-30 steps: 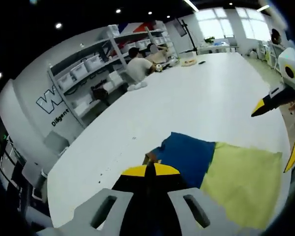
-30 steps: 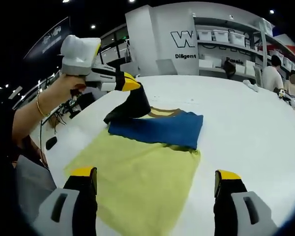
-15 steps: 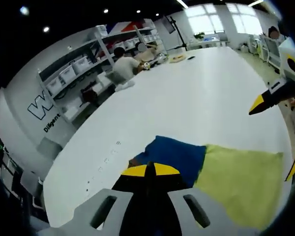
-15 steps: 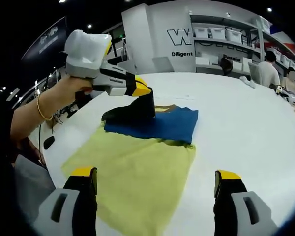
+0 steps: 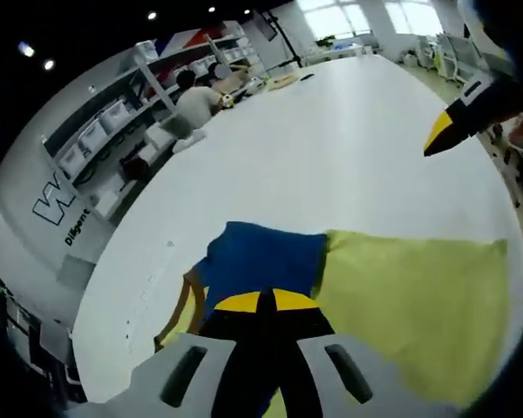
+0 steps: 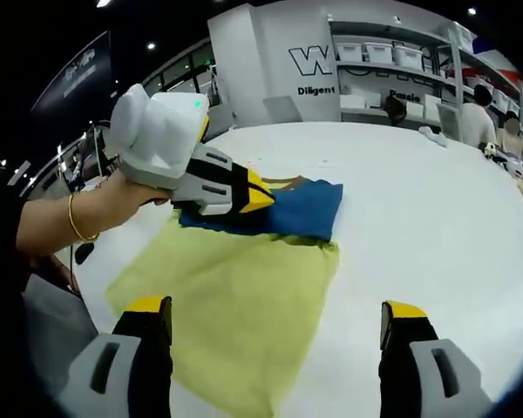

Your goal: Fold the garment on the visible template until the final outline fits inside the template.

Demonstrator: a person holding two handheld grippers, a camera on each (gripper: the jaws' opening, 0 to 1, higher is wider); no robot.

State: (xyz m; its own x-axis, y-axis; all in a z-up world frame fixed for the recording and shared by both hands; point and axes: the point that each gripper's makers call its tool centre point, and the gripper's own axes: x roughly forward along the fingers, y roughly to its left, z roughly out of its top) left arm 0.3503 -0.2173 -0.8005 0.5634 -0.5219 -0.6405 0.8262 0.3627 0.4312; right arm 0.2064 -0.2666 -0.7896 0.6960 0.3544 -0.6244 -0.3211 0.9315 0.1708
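A big white tabletop [image 6: 436,218] carries a yellow template cloth [image 6: 244,305] near its edge. The blue garment [image 6: 296,209] lies across the cloth's far end. The left claw [image 6: 257,198] is pressed together over the garment; whether it pinches the fabric, I cannot tell. The right claw [image 6: 275,335] is spread wide above the cloth.

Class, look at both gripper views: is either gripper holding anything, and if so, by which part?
The left gripper is shut on the garment, gripping its blue part at the near edge. The right gripper is open and holds nothing.
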